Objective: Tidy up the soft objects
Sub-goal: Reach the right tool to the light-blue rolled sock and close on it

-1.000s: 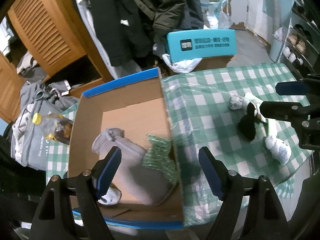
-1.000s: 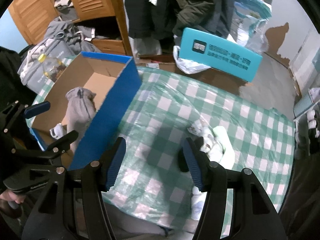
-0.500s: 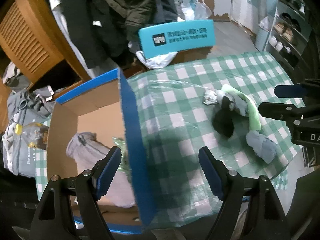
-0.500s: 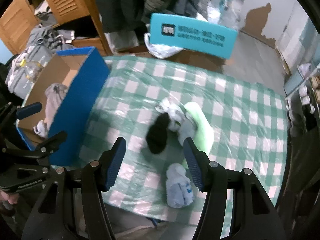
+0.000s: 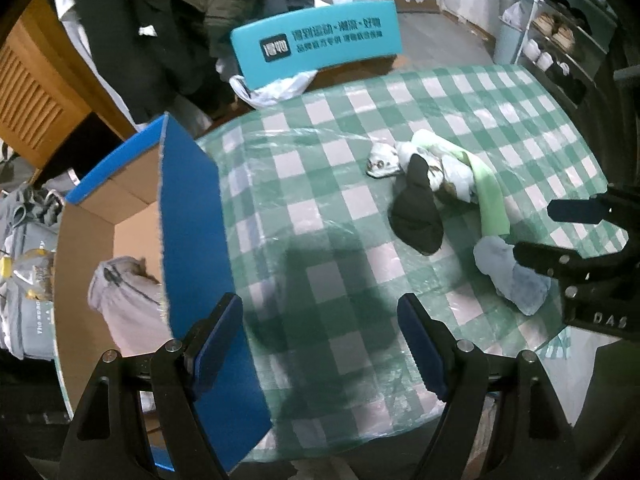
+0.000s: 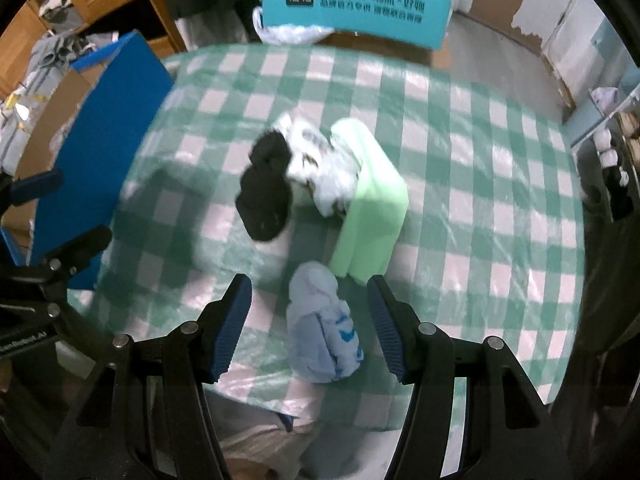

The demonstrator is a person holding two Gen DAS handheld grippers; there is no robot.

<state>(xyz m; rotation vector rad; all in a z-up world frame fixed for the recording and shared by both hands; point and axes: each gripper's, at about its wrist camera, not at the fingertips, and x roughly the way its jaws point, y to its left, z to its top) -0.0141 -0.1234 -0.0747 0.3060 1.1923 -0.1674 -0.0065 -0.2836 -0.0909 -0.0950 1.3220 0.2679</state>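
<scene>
My right gripper (image 6: 310,322) is spread wide over the blue sock bundle (image 6: 324,328), low in the frame, its long axis running between my fingers toward me. My left gripper (image 5: 320,344) is also spread and empty, farther away beside the box (image 5: 192,240).

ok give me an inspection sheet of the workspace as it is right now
surface: table under a green and white checked cloth with clear plastic cover.
job's things: black sock, white patterned socks, folded light green cloth and rolled light blue sock bundle lie close together on the cloth; grey soft garment is in the blue-sided cardboard box.
clutter: white plastic bag at the far table edge.
grippers: left claw open over the cloth beside the box; right claw open around the blue bundle.
cables: nothing seen.
surroundings: turquoise chair back, dark hanging coats, wooden louvred cabinet.
</scene>
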